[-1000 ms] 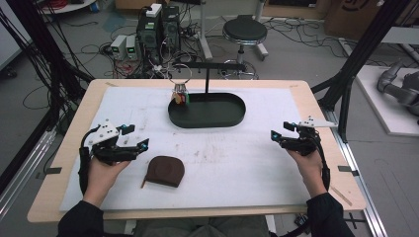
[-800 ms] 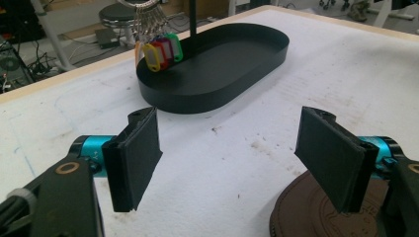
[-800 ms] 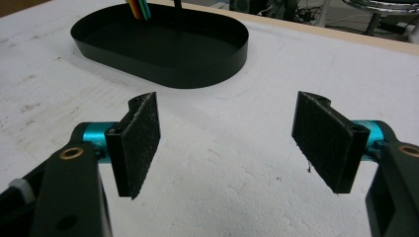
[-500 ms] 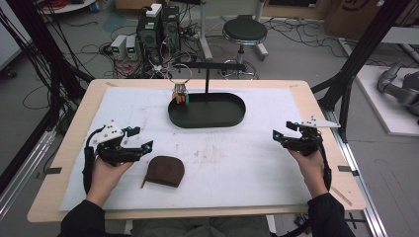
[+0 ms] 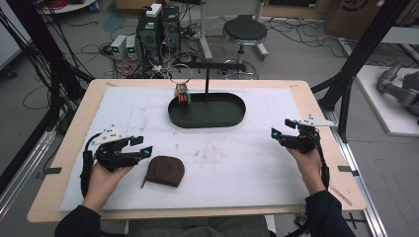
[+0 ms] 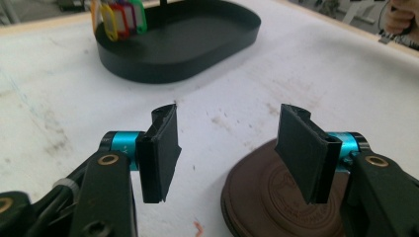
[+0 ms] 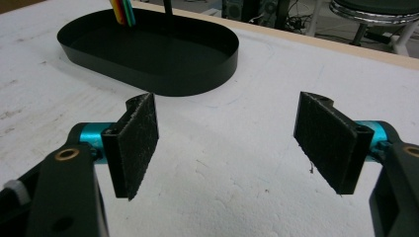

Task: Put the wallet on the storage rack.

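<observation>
Left gripper [image 5: 143,152] sits just left of the brown pouch [image 5: 165,171], jaws apart and just been closing, nothing between them. To grab well: slide right, straddle the pouch edge, then squeeze. Tray [image 5: 232,117] stands beyond. Right gripper [image 5: 278,135] hangs apart, empty.

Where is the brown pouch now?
In the high view the brown pouch lies on the white mat, just right of the left gripper and nearer the person than the black tray.

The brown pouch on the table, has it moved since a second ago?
No. The brown pouch lies at the same spot below and left of the black tray, beside the left gripper, whose jaws have just been closing on nothing.
</observation>
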